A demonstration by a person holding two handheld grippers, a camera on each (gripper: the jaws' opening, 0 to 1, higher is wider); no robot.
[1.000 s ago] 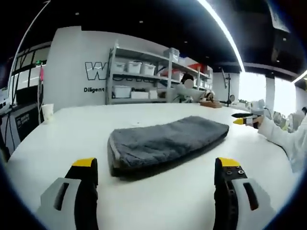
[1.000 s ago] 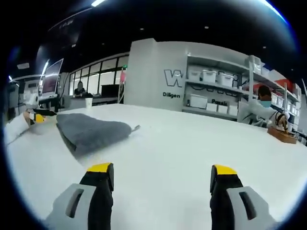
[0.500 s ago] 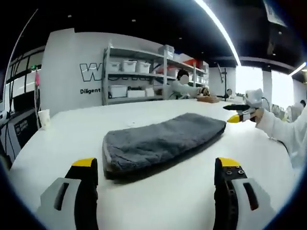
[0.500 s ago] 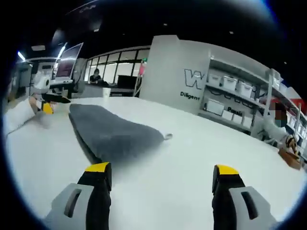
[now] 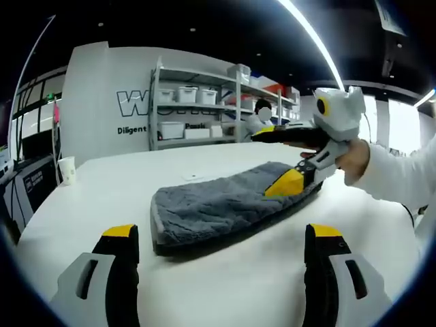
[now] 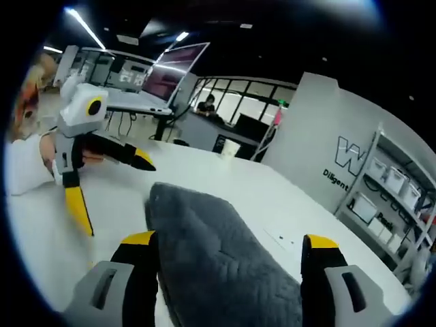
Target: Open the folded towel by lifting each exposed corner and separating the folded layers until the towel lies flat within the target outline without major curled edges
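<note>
Since a moment earlier the right gripper (image 5: 283, 158) had swung in over the far end of the grey towel (image 5: 228, 204), jaws spread wide, lower yellow tip touching the cloth. From the left gripper view, the left gripper (image 5: 221, 262) hung apart near the table's (image 5: 88, 197) near edge, short of the folded towel. Only the right gripper view showed the left gripper's side, with a laptop (image 6: 163, 78) behind.

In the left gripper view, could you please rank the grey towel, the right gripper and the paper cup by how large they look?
1. Grey towel, largest.
2. Right gripper, reaching in over the towel's far end; nearness may inflate it.
3. Paper cup, smallest, though it stands farther away near the table's edge.
</note>
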